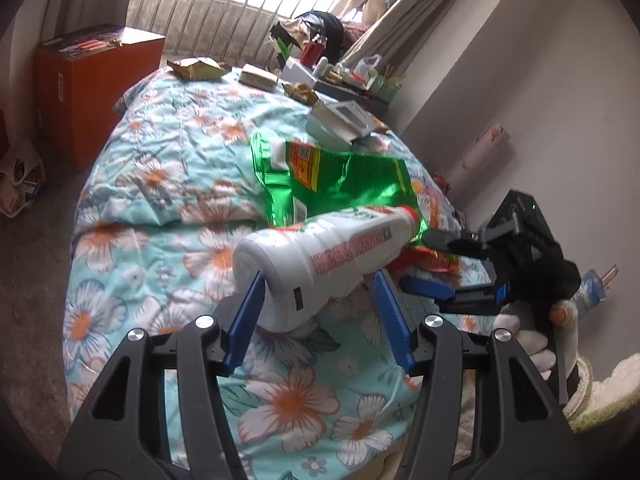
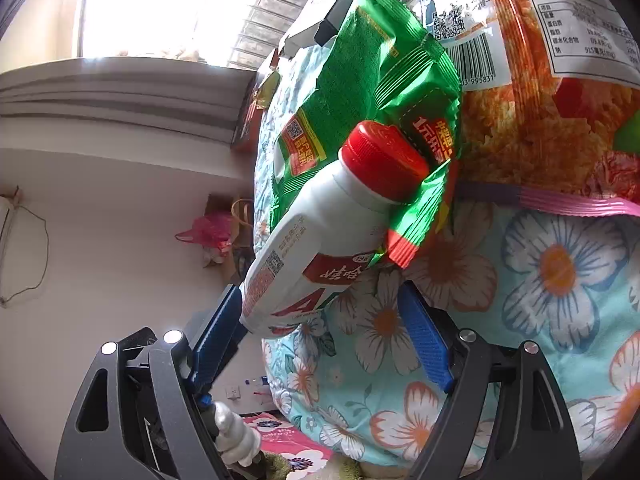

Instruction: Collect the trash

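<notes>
A white plastic bottle (image 1: 320,256) with a red cap (image 2: 384,160) lies tilted on the floral quilt (image 1: 160,200). My left gripper (image 1: 320,276) is shut on its base end, a blue pad against each side. The neck rests on a crumpled green snack wrapper (image 1: 352,184). An orange noodle packet (image 2: 532,120) lies just beyond it. My right gripper (image 1: 418,258) comes in from the right, open, with its fingertips near the bottle's neck and a red wrapper edge. In the right wrist view the bottle (image 2: 320,216) runs up across the right gripper (image 2: 320,288), ahead of its left pad.
A white carton (image 1: 340,120), gold wrappers (image 1: 196,68) and a cluttered black shelf (image 1: 360,88) lie further up the bed. An orange box (image 1: 88,92) stands on the floor at left. The wall runs close along the right. A gloved hand (image 1: 532,344) holds the right gripper.
</notes>
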